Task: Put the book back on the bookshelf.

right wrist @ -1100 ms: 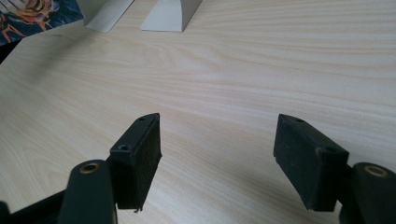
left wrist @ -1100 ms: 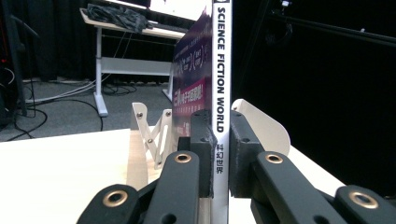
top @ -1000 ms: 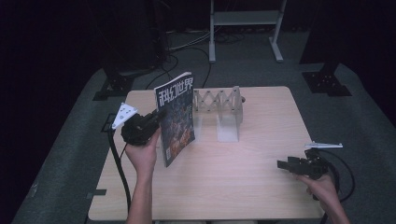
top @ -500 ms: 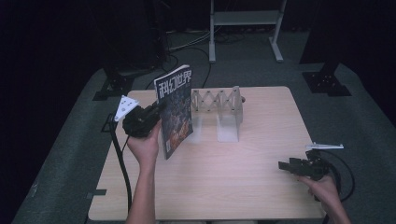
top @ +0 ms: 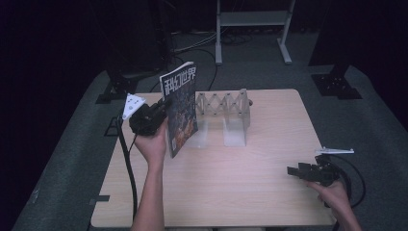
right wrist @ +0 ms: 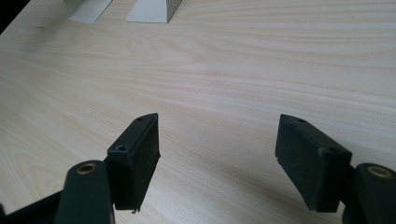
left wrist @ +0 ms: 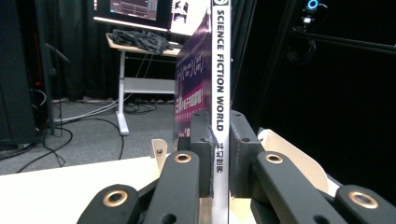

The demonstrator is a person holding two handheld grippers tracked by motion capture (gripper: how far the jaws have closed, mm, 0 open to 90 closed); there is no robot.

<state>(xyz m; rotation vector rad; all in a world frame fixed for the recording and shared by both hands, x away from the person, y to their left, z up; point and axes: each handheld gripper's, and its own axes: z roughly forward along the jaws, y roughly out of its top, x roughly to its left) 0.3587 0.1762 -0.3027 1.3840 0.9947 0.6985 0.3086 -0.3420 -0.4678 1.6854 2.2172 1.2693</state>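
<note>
A dark-covered magazine (top: 180,110) stands upright above the table's left part, held by its spine. My left gripper (top: 163,108) is shut on that spine; in the left gripper view the white spine (left wrist: 218,93) reading "SCIENCE FICTION WORLD" sits clamped between both pads. A pale expanding book rack (top: 225,103) stands just right of the magazine at the table's back middle. Near the front right corner my right gripper (top: 294,171) rests low over the wood, open, with bare tabletop between its fingers (right wrist: 137,154).
The light wooden table (top: 231,192) has free surface across its middle and front. Two white bases of the rack (right wrist: 149,9) show at the top of the right gripper view. Cables and stand legs lie on the grey floor behind.
The left hand has lifted the magazine a little and shifted it toward the back of the table. The right gripper has stayed where it was.
</note>
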